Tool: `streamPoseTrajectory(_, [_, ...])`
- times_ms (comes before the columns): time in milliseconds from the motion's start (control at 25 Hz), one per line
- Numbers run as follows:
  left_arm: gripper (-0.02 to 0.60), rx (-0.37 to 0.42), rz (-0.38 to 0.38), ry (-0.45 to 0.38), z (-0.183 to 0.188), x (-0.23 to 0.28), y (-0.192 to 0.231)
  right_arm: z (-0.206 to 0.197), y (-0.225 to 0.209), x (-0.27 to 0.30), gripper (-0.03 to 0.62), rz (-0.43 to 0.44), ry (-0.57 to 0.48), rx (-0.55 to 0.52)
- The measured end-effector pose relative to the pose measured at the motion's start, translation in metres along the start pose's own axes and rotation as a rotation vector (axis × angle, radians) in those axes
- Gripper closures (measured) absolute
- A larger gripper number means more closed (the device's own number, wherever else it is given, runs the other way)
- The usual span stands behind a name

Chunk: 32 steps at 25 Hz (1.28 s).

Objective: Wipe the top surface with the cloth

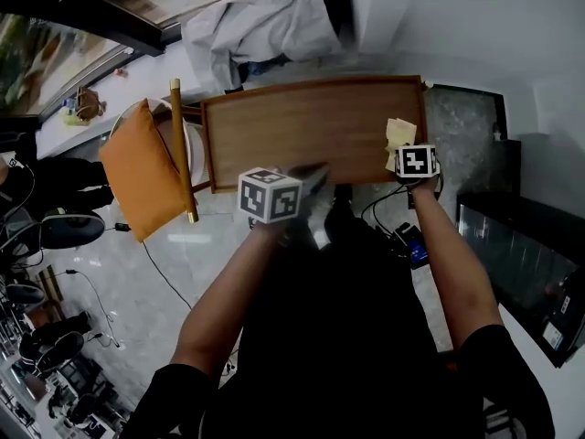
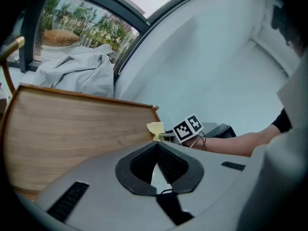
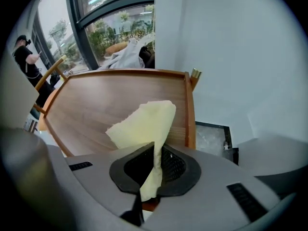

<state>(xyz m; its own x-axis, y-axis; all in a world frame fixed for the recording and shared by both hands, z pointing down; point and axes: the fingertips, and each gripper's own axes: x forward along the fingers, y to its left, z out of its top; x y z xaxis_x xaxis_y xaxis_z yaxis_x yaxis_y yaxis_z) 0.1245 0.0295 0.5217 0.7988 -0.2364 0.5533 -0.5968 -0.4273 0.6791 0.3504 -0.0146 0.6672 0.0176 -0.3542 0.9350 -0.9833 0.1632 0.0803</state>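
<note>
Yellow cloth (image 3: 144,124) sat pinched in right gripper (image 3: 155,146) jaws, over wooden table top (image 3: 110,100) near its right edge; left gripper (image 2: 157,146) jaws were pressed together, empty, at table top's near edge.

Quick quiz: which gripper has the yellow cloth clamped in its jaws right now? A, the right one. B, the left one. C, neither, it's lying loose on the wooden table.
A: in the right gripper view, the right gripper has its jaws closed on the yellow cloth, which sticks up over the wooden table top. The left gripper has its jaws together with nothing between them.
</note>
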Motion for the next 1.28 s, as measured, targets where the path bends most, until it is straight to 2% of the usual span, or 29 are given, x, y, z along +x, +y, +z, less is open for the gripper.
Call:
streamPoseTrajectory(280, [0.574,-0.022,0.005,-0.003,-0.003,-0.009,0.005,-0.004,-0.014,-0.008,0.562,-0.07,0.007,0.112])
streamPoseTrajectory(360, [0.574,-0.029,0.004,-0.01,-0.002,-0.012,0.01,0.005,-0.005,-0.015,0.562,-0.043,-0.038,0.128])
streamPoseTrajectory(480, [0.574,-0.045,0.008,-0.036,-0.001,-0.023,0.021,0.034,0.027,-0.035,0.562,0.057,-0.16,0.12])
streamPoseTrajectory(640, [0.574,-0.064,0.018,-0.059,-0.008,-0.053,0.036,0.065,0.111,-0.067,0.562,0.282,-0.267,0.076])
streamPoseTrajectory(760, [0.574,-0.086,0.029,-0.066,-0.017,-0.09,0.053,0.078,0.196,-0.084,0.562,0.448,-0.289,0.021])
streamPoseTrajectory(840, [0.574,-0.09,0.045,-0.084,-0.021,-0.119,0.067,0.082,0.25,-0.085,0.562,0.524,-0.281,0.0])
streamPoseTrajectory(1040, [0.574,-0.099,0.083,-0.116,-0.039,-0.191,0.103,0.089,0.379,-0.079,0.562,0.701,-0.208,0.006])
streamPoseTrajectory(1160, [0.574,-0.105,0.105,-0.124,-0.051,-0.223,0.122,0.081,0.453,-0.075,0.562,0.833,-0.1,0.019])
streamPoseTrajectory(1280, [0.574,-0.117,0.111,-0.133,-0.061,-0.246,0.136,0.068,0.505,-0.063,0.562,0.866,-0.023,-0.009])
